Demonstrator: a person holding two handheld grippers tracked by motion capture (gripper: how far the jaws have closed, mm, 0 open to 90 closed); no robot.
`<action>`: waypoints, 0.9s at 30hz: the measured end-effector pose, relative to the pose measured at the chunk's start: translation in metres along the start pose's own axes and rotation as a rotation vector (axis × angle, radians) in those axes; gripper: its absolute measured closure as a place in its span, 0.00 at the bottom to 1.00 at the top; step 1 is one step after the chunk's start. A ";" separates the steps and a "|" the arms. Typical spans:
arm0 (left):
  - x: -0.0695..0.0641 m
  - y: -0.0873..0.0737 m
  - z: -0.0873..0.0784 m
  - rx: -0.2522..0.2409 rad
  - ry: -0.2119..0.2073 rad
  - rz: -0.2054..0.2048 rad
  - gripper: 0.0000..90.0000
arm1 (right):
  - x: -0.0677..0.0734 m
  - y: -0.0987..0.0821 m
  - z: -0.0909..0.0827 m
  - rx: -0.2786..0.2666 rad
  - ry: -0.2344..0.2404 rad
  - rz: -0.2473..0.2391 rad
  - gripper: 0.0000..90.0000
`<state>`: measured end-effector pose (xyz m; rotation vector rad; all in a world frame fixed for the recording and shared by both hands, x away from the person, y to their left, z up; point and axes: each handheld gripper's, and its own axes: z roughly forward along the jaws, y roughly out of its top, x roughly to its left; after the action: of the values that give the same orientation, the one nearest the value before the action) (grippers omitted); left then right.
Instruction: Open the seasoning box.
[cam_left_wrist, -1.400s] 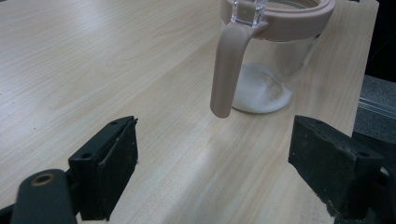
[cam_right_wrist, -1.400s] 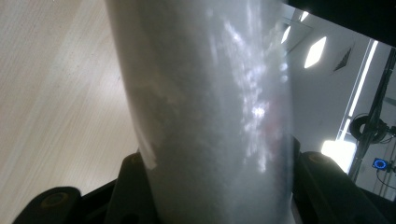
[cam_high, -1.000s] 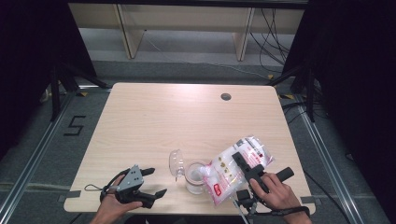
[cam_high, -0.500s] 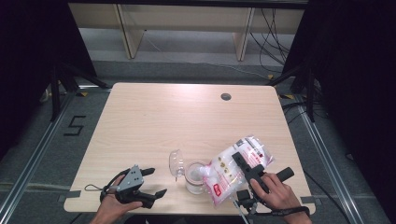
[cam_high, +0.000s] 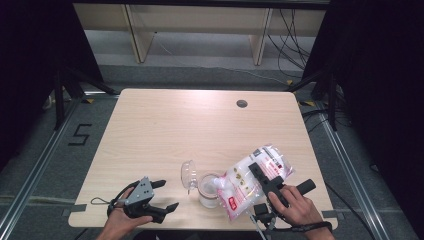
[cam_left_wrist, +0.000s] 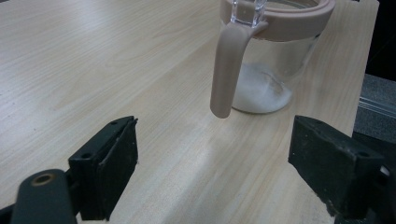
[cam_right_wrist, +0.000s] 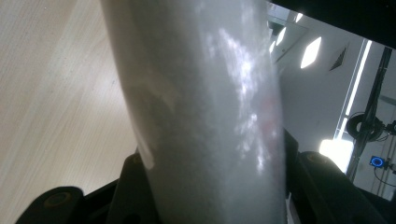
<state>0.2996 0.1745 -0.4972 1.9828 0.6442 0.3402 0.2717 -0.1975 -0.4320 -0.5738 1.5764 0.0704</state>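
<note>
Pale wood table (cam_high: 200, 125), near edge: soft, slumping, likely slippery bag (cam_high: 252, 177) of white powder, clamped mid-body in right gripper (cam_high: 260, 175), tilted over fragile glass jar (cam_high: 209, 189) just ahead; left gripper (cam_high: 162, 195) spread wide, empty, jar handle (cam_left_wrist: 226, 70) ahead.

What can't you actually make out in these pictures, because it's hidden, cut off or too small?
- Bag print: too small to read in the high view.
- Bag mouth: high view, lies over the jar; whether anything is pouring is unclear.
- Jar top: left gripper view, cut off by the upper edge.
- Right gripper pads: right gripper view, covered by the bag they clamp.
- Left gripper: open and empty.
</note>
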 end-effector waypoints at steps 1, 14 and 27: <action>0.001 0.000 0.000 -0.001 -0.010 -0.001 0.17 | 0.000 0.000 0.000 0.000 0.000 0.000 0.66; 0.000 0.000 0.000 -0.003 -0.010 0.000 0.17 | 0.001 0.000 0.000 0.003 0.000 -0.006 0.66; 0.000 0.000 0.000 -0.012 -0.007 -0.001 0.17 | 0.000 0.000 -0.001 0.006 -0.003 -0.007 0.66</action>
<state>0.2995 0.1744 -0.4973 1.9712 0.6376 0.3353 0.2709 -0.1980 -0.4314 -0.5743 1.5713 0.0609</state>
